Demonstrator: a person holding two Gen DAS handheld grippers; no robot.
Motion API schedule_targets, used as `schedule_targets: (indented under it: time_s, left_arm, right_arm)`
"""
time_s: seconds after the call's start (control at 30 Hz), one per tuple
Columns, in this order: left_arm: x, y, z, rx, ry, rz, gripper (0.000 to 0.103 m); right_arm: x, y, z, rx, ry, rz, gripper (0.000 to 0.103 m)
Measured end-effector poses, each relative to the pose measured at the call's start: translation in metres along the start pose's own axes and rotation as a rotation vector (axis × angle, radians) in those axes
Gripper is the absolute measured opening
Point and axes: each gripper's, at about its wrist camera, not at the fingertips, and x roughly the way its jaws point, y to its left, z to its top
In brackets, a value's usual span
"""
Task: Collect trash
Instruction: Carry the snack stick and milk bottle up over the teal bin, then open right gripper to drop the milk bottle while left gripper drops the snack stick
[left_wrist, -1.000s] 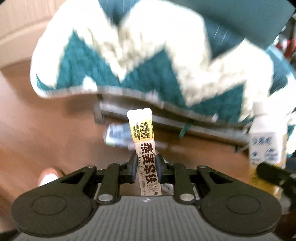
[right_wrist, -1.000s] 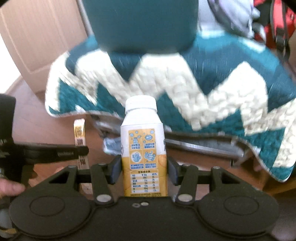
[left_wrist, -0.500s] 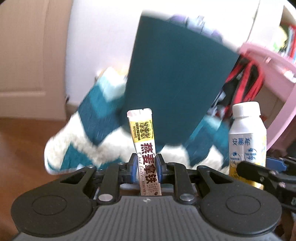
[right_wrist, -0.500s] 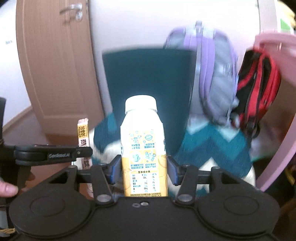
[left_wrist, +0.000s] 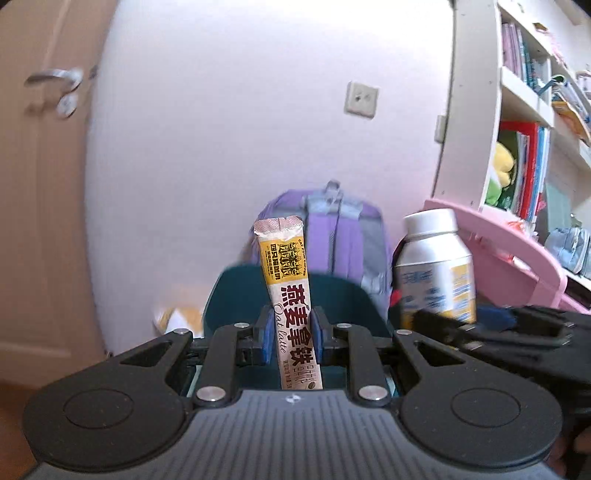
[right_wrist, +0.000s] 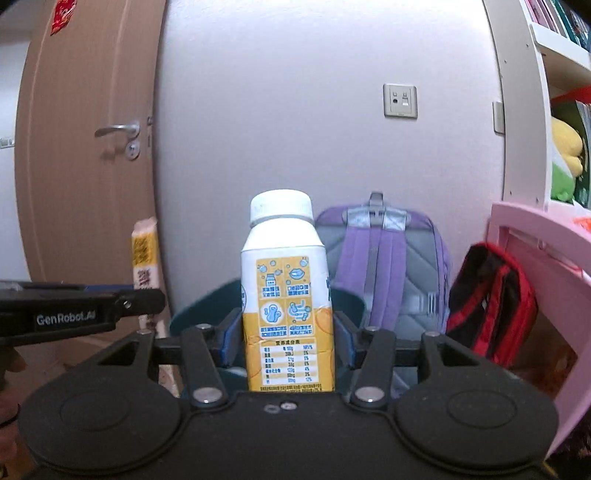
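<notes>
Trash is already clamped in both claws. Oat latte sachet (left_wrist: 291, 306) is pinched low down between the left gripper (left_wrist: 291, 334) pads, upright, most of it sticking out above — light and floppy, best held near the bottom. Drink bottle (right_wrist: 286, 295) is squeezed at its boxy lower half by the right gripper (right_wrist: 288, 338) — probably stiffer, maybe slick.

White shelf unit (left_wrist: 476, 110) at right: books (left_wrist: 532, 162) stand upright, yellow-green plush toy (right_wrist: 567, 162) sits beside them. Pink surface (left_wrist: 517, 247) projects below; top mostly hidden.
</notes>
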Motion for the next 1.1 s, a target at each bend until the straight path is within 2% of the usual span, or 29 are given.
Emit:
schedule_targets:
  time_s: [0.2,0.37,0.53,0.67,0.83,1.1]
  left_arm:
    - [0.037,-0.005,0.044,0.048,-0.011,0.023,0.021]
    - [0.087,0.009,0.059,0.047,0.073,0.033,0.021]
    - [0.133,0.018,0.051,0.063,0.147,0.064,0.021]
    - [0.162,0.024,0.040,0.066,0.216,0.040,0.021]
    - [0.189,0.022,0.021,0.112,0.285,0.046,0.021]
    - [0.215,0.026,0.001,0.124,0.419,0.037,0.021]
  right_arm:
    - [0.043,0.007,0.016,-0.020,0.036,-0.013,0.050]
    - [0.080,0.010,0.011,-0.054,0.103,-0.040,0.050]
    - [0.111,0.010,-0.006,-0.058,0.187,-0.036,0.050]
    - [0.128,0.010,-0.018,-0.065,0.247,-0.024,0.050]
    - [0.140,0.012,-0.029,-0.096,0.309,-0.011,0.051]
    - [0.147,0.013,-0.037,-0.131,0.327,-0.025,0.053]
